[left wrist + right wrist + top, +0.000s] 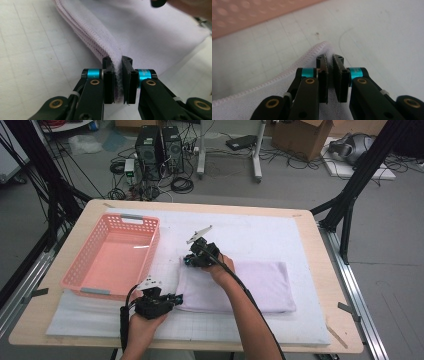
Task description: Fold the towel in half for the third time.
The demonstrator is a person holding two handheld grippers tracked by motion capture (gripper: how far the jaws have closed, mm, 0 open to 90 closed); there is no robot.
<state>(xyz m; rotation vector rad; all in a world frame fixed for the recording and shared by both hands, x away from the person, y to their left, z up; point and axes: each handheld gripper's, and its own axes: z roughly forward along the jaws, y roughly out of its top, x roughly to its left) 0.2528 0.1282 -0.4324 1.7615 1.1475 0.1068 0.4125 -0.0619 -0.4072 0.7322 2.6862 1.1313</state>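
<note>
Pink basket (pixel 112 255) left, bare mat (pixel 260 240) beyond.

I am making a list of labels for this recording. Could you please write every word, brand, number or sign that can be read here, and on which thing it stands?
None can be read.
Folded towel, pink basket, white grid mat: no print visible.
Cardboard box and computer towers on the floor: any marks are too small and blurred to read.
Left gripper and right gripper: no lettering visible.
</note>
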